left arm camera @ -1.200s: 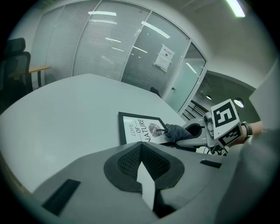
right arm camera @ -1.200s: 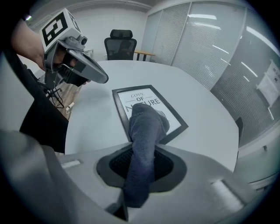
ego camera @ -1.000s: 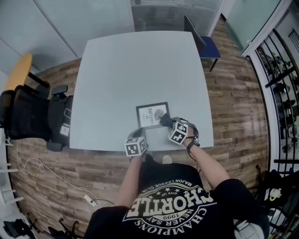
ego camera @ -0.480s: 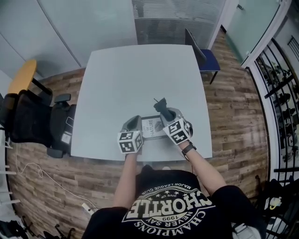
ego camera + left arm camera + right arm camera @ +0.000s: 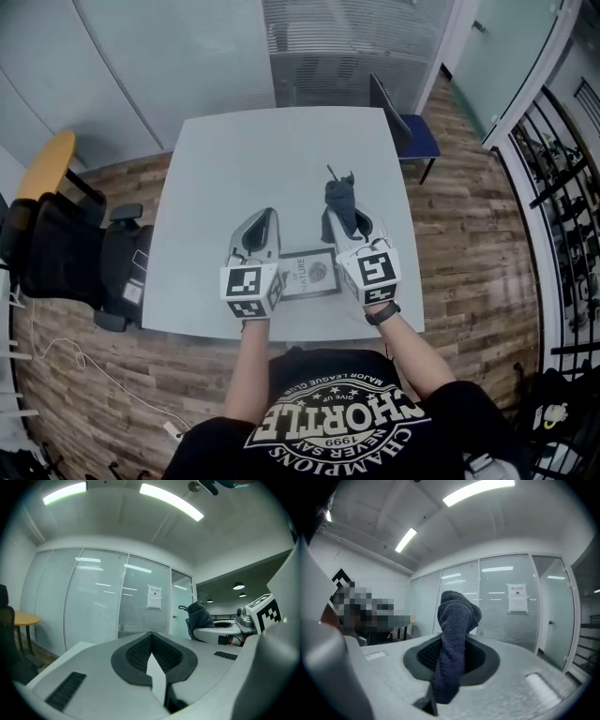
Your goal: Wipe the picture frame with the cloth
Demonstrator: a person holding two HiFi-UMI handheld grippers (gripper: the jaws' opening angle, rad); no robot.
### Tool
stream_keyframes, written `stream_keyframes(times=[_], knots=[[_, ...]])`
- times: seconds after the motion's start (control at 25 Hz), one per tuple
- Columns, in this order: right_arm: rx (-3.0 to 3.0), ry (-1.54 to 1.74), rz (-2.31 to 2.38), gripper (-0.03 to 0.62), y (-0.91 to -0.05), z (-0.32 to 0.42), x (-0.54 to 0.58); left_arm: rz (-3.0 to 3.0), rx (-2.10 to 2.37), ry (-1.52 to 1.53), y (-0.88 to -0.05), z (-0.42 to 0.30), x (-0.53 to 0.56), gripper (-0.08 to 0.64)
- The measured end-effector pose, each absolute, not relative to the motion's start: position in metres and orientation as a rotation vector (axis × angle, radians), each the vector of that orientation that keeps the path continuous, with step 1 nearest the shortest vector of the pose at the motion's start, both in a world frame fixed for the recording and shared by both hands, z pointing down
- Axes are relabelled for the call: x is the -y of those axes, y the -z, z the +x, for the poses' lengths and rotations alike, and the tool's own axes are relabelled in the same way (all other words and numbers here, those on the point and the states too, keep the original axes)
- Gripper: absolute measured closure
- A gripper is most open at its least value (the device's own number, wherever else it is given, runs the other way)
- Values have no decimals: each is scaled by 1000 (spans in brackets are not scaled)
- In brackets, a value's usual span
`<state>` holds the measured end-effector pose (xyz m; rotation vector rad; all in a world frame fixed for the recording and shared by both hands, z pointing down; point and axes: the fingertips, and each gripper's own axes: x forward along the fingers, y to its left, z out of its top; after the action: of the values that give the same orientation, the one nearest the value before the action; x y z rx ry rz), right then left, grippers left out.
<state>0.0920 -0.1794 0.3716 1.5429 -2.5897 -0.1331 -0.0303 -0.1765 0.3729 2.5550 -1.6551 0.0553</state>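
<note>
The right gripper [image 5: 451, 656] is clamped on the dark cloth [image 5: 457, 620], which stands up from its jaws. The left gripper [image 5: 151, 644] has its jaws together on nothing. The picture frame [image 5: 309, 274] lies flat by the near edge of the worktop [image 5: 234, 150], between both grippers.

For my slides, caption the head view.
Right tongs hold a dark cloth upright; left tongs shut; picture frame lies flat on the grey table between them.

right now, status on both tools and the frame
Left tool shut, empty. Right tool shut on the cloth, held up off the table. Picture frame flat on the table between them, cloth not on it. Nothing in the way.
</note>
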Motion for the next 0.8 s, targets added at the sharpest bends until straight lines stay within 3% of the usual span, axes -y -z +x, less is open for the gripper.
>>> stream_keyframes(times=[0.36,0.8], knots=[[2571,155,1670,520,-347,116,191,2633,1676,-38,-342,-14,189,555],[2516,103,1726,520,-356,128,202,2621,1586,-87,-362,-5,204,555]])
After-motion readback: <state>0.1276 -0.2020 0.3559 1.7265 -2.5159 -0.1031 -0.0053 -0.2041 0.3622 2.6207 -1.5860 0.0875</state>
